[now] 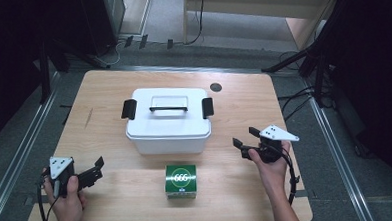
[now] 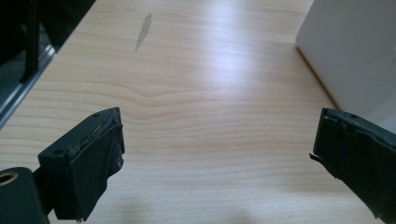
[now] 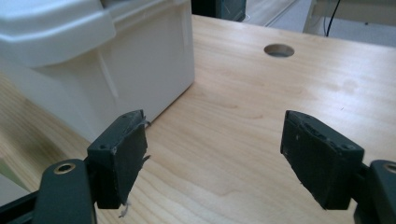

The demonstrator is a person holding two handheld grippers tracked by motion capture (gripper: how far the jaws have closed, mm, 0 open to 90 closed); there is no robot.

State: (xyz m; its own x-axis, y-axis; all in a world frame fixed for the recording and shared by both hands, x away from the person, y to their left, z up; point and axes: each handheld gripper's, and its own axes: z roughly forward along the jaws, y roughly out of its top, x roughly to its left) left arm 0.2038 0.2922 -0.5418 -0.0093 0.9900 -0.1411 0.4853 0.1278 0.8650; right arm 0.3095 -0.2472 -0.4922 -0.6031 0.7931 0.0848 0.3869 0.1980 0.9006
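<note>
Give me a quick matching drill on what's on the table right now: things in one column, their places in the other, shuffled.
Things:
1. white lidded box
2. green carton
3. left gripper
4. round hole

Places:
a. far right of the tabletop
b. middle of the table
c. near left, jaws open
d. near edge, in front of the box

Pairs: 1-b, 2-d, 3-c, 4-a
</note>
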